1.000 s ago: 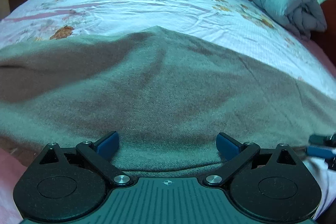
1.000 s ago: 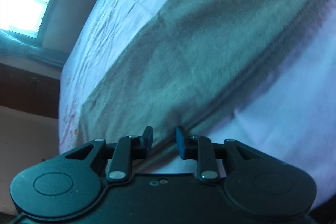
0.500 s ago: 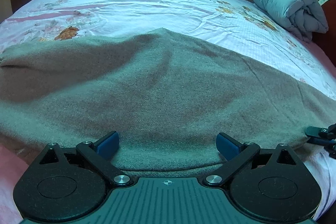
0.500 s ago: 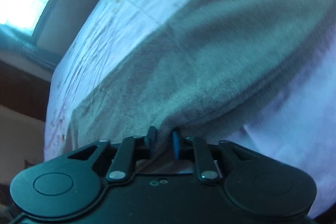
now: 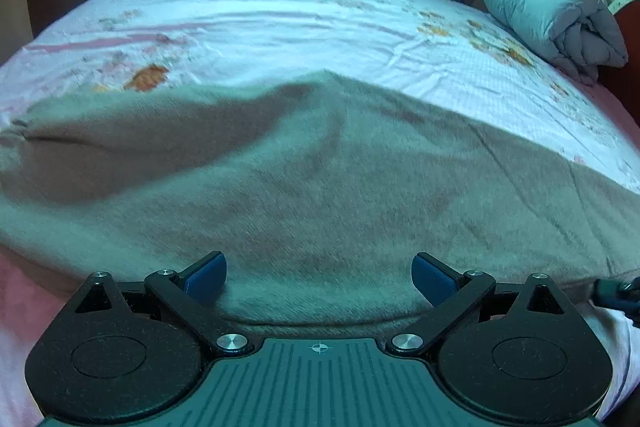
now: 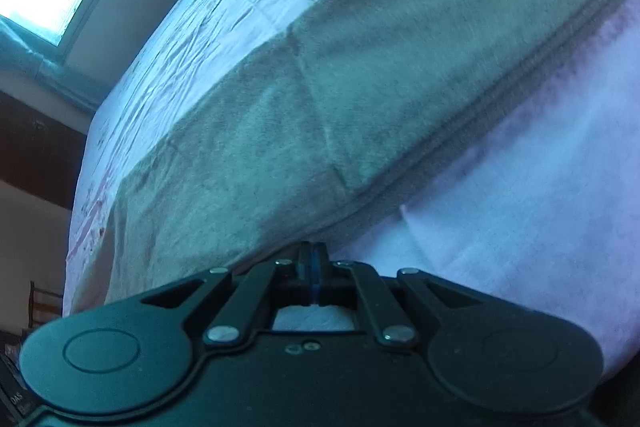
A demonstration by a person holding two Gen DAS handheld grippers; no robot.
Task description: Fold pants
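Grey-brown pants lie spread across the floral bedsheet. Left gripper, jaws wide, straddles their near hem. Right gripper has pinched shut on the pants' edge at 12 o'clock. Only the left view shows a rolled duvet at 2 o'clock.

Grey-brown pants lie on a white bedsheet with orange-pink flowers; at two o'clock, a grey rolled quilt.

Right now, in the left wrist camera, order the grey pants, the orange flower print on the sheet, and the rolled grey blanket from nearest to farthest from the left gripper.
1. Grey pants: directly ahead of the left gripper, between its open fingers.
2. Orange flower print: beyond the pants' far edge, left side of the sheet.
3. Rolled grey blanket: far right corner of the bed.
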